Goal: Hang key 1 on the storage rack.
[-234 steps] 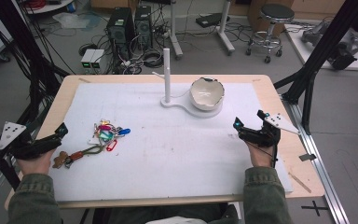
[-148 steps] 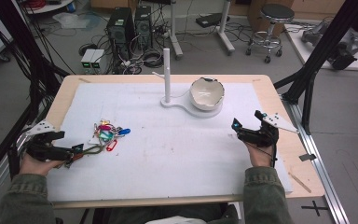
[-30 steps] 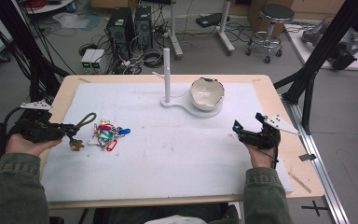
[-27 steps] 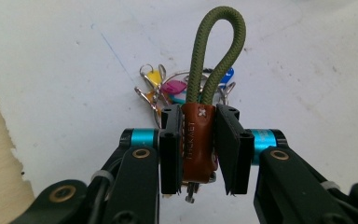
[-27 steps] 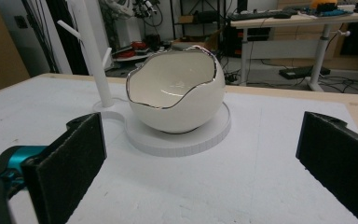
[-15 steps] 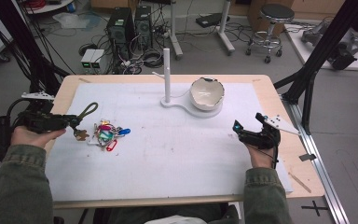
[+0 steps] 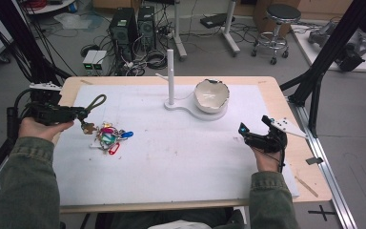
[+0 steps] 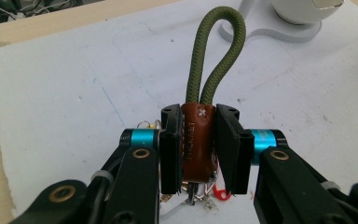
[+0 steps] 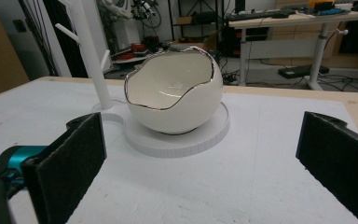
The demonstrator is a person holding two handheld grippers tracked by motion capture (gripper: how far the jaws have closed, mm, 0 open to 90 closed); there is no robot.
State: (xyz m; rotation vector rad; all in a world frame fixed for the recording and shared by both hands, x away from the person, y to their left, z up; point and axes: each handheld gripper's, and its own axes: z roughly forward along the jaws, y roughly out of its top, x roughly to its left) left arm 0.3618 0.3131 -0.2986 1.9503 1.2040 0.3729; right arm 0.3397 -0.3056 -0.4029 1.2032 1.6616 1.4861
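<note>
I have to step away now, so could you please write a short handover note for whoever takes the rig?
Left gripper: shut on the brown leather tab of the key bunch, olive cord loop pointing toward the stand.
Right gripper: open, holding nothing, facing the egg-shaped bowl.
Keys lie on the white mat, left side.
Done: tab gripped.
Left, probably: lift the bunch and hang the loop on the white peg stand.

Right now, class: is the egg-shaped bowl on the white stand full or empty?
Empty. The bowl shows only bare white inside in the right gripper view.
</note>
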